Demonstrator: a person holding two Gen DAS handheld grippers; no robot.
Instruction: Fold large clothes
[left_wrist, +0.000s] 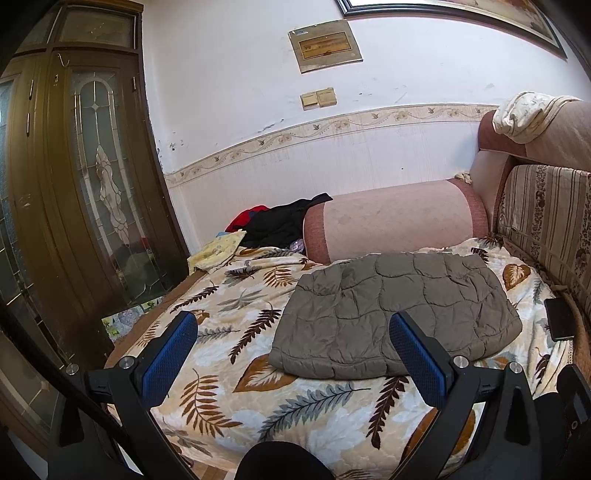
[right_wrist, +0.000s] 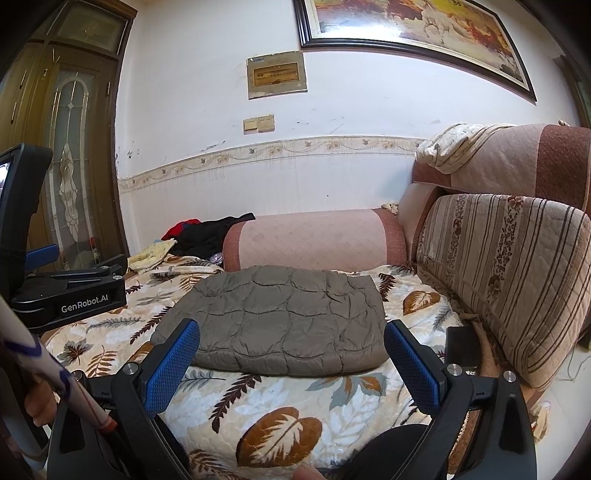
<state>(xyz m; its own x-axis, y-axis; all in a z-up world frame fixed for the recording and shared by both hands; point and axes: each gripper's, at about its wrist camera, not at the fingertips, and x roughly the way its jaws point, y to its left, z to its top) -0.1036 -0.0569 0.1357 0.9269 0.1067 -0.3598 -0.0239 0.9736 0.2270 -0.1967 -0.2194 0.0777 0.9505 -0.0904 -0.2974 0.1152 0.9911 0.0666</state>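
1 folded grey jacket (right_wrist: 280, 317) lies on the blanket (right_wrist: 258, 406); 2 tongs, left (left_wrist: 295, 354) and right (right_wrist: 291, 362), gape empty.

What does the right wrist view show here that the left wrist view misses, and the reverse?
Only the right wrist view shows the left gripper's body from the side, a sleeve at the lower left, and most of the framed painting.

Only the left wrist view shows the floor by the wooden door and the cabinet panels left of it.

Both show the folded grey quilted jacket lying on the leaf-print blanket, the pink bolster, and each camera's own open, empty fingers.
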